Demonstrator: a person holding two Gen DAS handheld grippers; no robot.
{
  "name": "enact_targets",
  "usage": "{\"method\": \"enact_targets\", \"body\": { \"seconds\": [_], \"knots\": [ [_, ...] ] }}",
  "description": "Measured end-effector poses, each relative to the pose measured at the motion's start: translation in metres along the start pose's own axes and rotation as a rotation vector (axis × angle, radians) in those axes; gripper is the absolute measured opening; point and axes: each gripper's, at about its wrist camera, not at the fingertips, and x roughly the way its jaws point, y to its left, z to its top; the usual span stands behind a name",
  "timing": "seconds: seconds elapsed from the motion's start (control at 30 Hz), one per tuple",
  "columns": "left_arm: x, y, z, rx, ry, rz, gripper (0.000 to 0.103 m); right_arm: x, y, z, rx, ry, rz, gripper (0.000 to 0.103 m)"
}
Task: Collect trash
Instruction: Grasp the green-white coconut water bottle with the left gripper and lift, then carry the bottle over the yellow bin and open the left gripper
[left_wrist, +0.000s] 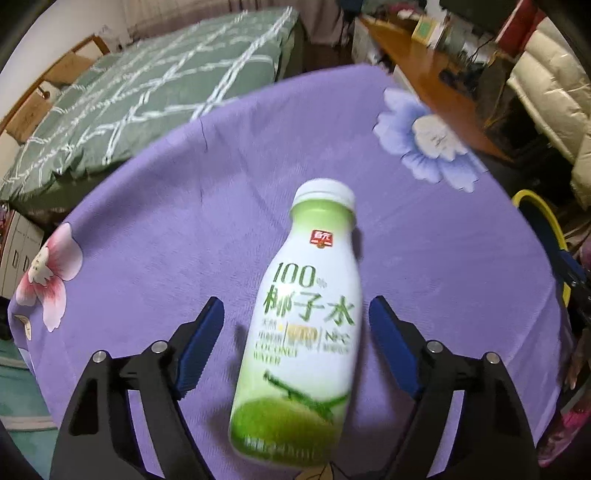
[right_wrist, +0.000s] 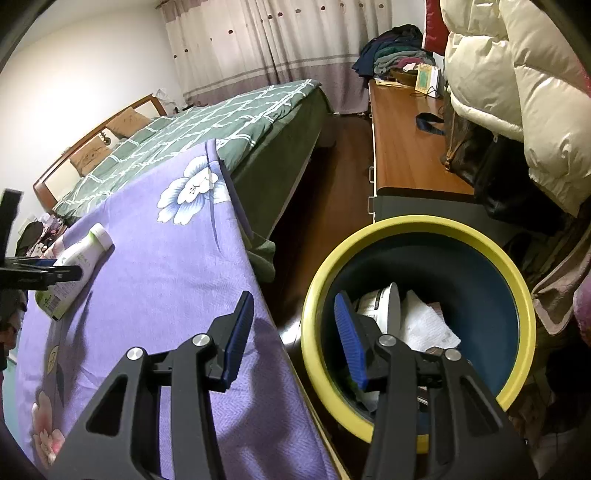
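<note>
Lying on the purple cloth (left_wrist: 155, 236), coconut-water bottle (left_wrist: 306, 321) between the parted, untouching left claw (left_wrist: 295, 347) pads.

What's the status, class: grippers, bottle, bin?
Left gripper open around bottle, not pinching. Right gripper open, empty. Bottle lies on cloth. Bin clear.

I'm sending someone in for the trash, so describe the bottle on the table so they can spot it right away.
Find the table under the purple flowered cloth beside the green bed. The bottle lies on its side there, the only loose item: white and green, white cap, coconut picture.
</note>
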Motion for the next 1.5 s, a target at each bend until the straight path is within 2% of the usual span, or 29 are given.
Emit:
{"method": "enact_targets", "body": {
  "seconds": [0.03,0.1,0.13,0.2,0.37,0.5,0.8,1.07,1.27,1.5],
  "knots": [
    [0.005,-0.001,0.003,0.0,0.016,0.005,0.079,0.0,0.0,0.0,-0.001,-0.001,0.002,0.044],
    [0.015,-0.001,0.007,-0.007,0.057,0.008,0.069,-0.002,0.004,-0.001,-0.024,-0.006,0.011,0.044],
    [0.019,-0.001,0.008,-0.01,0.07,0.001,0.068,-0.004,0.006,-0.001,-0.04,-0.011,0.012,0.044],
    [0.019,-0.002,0.011,-0.011,0.073,-0.008,0.056,-0.012,0.008,-0.003,-0.074,-0.025,0.022,0.044],
    [0.009,-0.017,0.008,-0.002,0.04,0.022,0.053,-0.043,0.0,-0.006,-0.106,-0.061,0.053,0.044],
    [-0.007,-0.047,0.003,0.026,-0.001,0.006,0.052,-0.069,-0.022,-0.014,-0.097,-0.091,0.052,0.042],
    [-0.05,-0.162,0.006,0.187,-0.083,-0.05,0.052,-0.114,-0.079,-0.035,-0.013,-0.139,0.027,0.04],
    [-0.068,-0.276,0.004,0.377,-0.124,-0.101,0.052,-0.134,-0.122,-0.049,0.04,-0.163,-0.026,0.04],
    [-0.052,-0.351,0.012,0.469,-0.113,-0.145,0.052,-0.138,-0.151,-0.058,0.078,-0.16,-0.059,0.04],
    [-0.005,-0.42,0.02,0.531,-0.085,-0.188,0.053,-0.141,-0.174,-0.064,0.129,-0.168,-0.1,0.04]
  ]
}}
